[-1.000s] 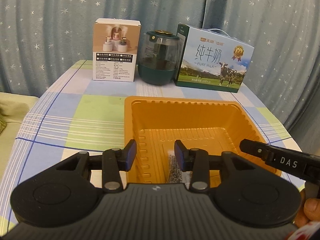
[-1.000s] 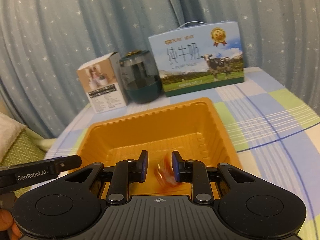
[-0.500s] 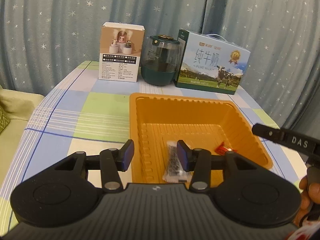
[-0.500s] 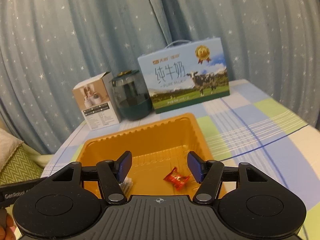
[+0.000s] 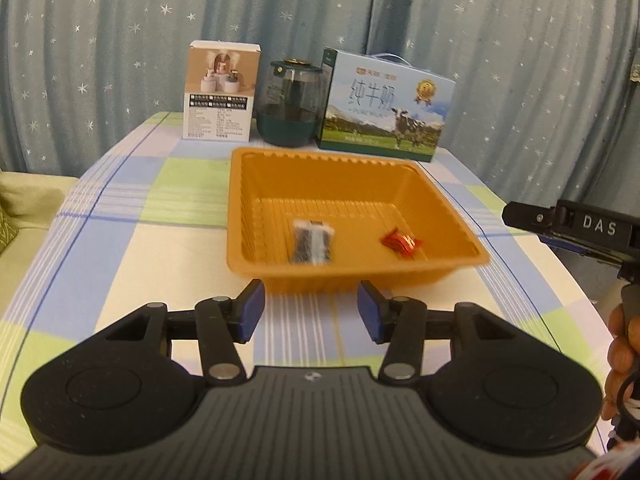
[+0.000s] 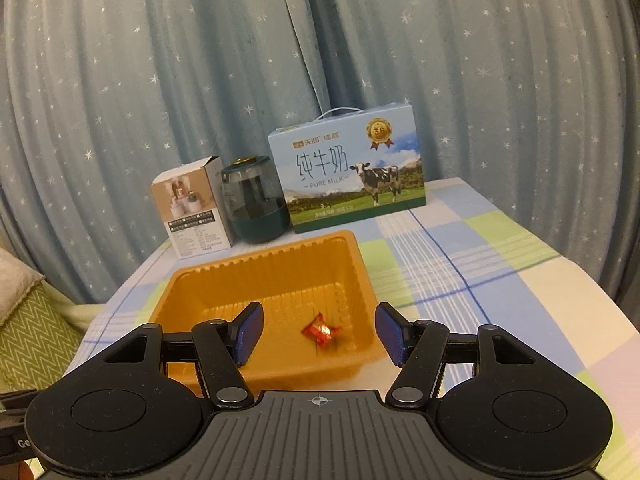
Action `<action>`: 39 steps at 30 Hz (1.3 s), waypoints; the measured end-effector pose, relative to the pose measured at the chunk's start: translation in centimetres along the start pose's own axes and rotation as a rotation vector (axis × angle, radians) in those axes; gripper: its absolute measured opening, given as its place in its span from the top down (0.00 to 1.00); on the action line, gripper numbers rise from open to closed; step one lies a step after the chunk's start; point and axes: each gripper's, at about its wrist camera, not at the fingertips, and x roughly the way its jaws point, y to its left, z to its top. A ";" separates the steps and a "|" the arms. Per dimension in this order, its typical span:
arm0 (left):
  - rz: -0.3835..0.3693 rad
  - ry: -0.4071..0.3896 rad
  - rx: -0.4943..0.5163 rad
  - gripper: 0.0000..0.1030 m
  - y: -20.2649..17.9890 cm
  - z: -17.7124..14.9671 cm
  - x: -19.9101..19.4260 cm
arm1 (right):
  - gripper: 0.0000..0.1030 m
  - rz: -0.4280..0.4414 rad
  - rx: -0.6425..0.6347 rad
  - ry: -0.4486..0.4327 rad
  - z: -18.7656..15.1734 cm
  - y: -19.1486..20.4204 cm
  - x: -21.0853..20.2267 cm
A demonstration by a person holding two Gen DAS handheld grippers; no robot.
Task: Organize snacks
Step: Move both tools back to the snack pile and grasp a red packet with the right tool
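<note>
Risk we log: both snacks, dark packet (image 5: 312, 241) and red candy (image 5: 401, 241), lie inside the orange tray (image 5: 356, 274), left gripper (image 5: 311, 312) and right gripper (image 6: 318, 333) jaws released and empty near its front rim, which a careless sweep could nudge.

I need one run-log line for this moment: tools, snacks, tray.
left tool: open, empty | right tool: open, empty | red candy, dark packet: in tray
</note>
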 end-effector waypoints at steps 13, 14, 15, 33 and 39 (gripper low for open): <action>-0.037 0.072 0.033 0.54 -1.9 -5.7 -3.0 | 0.40 -0.017 0.032 0.071 -5.9 -0.4 -7.0; -0.041 0.076 0.034 0.54 -2.0 -6.1 -3.1 | 0.40 -0.016 0.037 0.081 -6.4 -0.4 -7.3; -0.046 0.079 0.037 0.54 -2.2 -6.4 -3.1 | 0.40 -0.017 0.042 0.093 -7.0 -0.4 -7.6; -0.050 0.114 0.047 0.54 -1.7 -8.3 -2.5 | 0.40 -0.022 0.097 0.241 -11.1 1.8 -5.9; -0.053 0.119 0.044 0.54 -1.5 -8.5 -2.3 | 0.41 -0.051 0.105 0.276 -11.7 1.9 -4.3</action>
